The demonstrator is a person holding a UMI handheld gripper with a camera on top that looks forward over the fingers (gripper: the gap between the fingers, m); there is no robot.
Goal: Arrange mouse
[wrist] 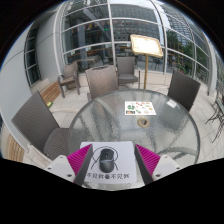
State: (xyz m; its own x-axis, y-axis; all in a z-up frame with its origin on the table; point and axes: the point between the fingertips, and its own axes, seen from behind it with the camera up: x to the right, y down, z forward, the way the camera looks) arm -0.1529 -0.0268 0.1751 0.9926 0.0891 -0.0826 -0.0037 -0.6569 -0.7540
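Clearly, the mouse (103,160) is dark, rounded and oval, with a lighter line down its middle. It lies on a white sheet (108,164) printed with dark characters, on the round glass surface (120,120). The hand-held gripper (110,166) is open: the mouse sits between its magenta pads (147,161) with a gap either side. Beyond lies a small card (139,106), with chairs (182,92) around.

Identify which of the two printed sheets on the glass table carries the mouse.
The white sheet lying between the open gripper fingers; the black mouse rests on it. The other sheet, farther across the glass table, carries none.
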